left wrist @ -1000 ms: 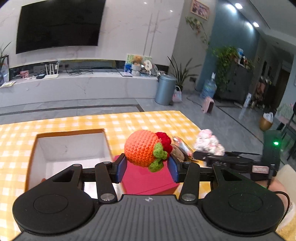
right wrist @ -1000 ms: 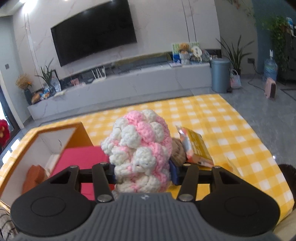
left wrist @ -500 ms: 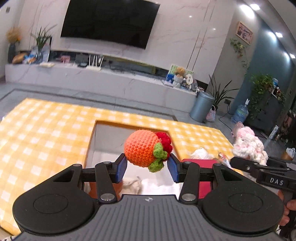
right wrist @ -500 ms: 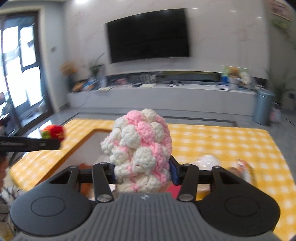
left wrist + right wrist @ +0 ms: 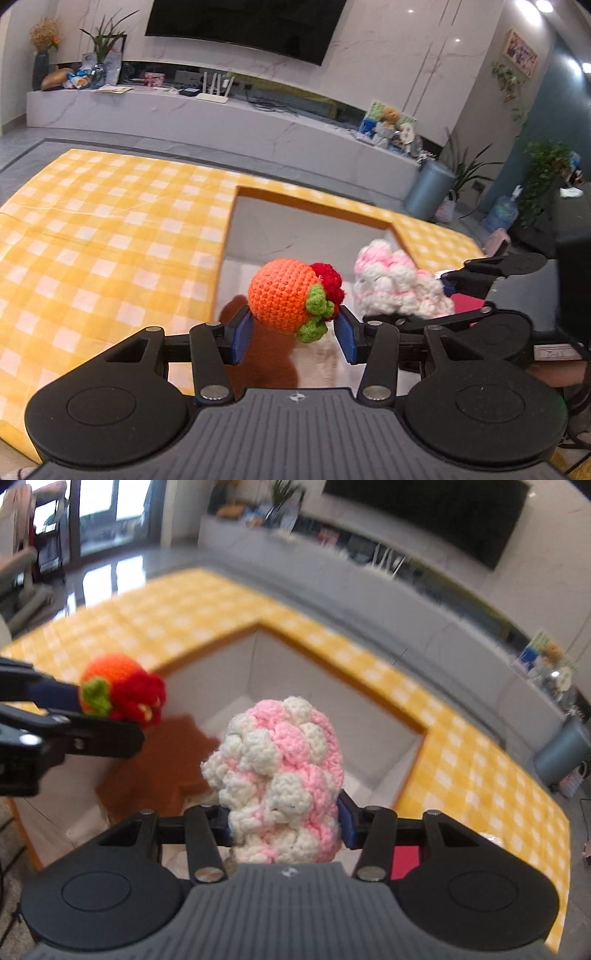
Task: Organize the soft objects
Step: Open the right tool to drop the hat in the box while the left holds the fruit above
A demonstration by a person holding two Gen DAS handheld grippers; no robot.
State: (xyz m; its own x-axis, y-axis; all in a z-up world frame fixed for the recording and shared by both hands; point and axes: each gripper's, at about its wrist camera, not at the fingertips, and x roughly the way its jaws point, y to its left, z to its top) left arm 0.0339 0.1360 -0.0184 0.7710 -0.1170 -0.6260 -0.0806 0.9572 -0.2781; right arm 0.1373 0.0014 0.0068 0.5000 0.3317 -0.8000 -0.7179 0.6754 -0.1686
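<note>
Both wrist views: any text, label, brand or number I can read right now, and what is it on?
No text reads clearly in either view.
White label on the right gripper's body, left wrist view: print too small to read.
Small round emblem on the left gripper's grey housing: a mark, no letters.
Framed picture on the wall: too small to read.
Packages on the TV ledge: blurred.

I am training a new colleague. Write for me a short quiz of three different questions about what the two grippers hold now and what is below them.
1. True or false: the left gripper holds the orange crochet toy.
2. The right gripper holds: A) a red book B) the pink and white crochet toy C) nothing
3. What open container lies below both toys?

Key:
1. True
2. B
3. The white box set among the yellow checked cloth.
</note>
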